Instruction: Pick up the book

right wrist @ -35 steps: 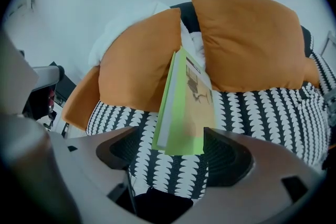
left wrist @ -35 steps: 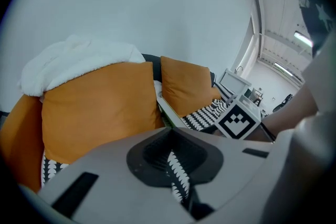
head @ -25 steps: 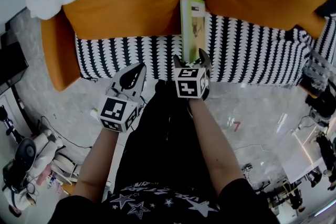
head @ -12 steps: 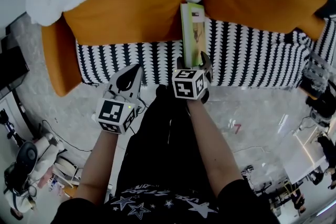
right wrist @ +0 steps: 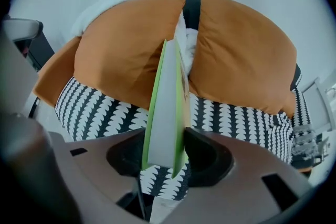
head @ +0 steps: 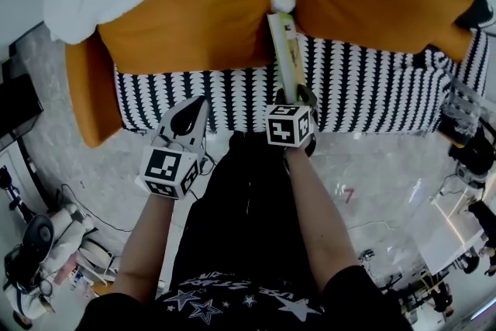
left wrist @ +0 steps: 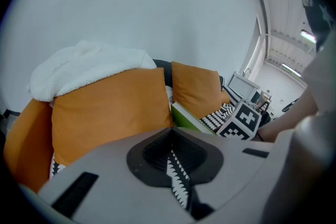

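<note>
The right gripper [right wrist: 164, 152], its jaws just closed onto the book [right wrist: 165, 107] at the sofa [head: 194, 89] front, may let it pivot loose in lifting; the left gripper [left wrist: 170, 152] hangs shut, empty.

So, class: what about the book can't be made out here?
- Cover print on the book: edge-on in the right gripper view, too small in the head view.
- Its near end: head view, behind the right gripper, whose fingers have just been closing on it.
- Its lower part: left gripper view, behind the left gripper body.
</note>
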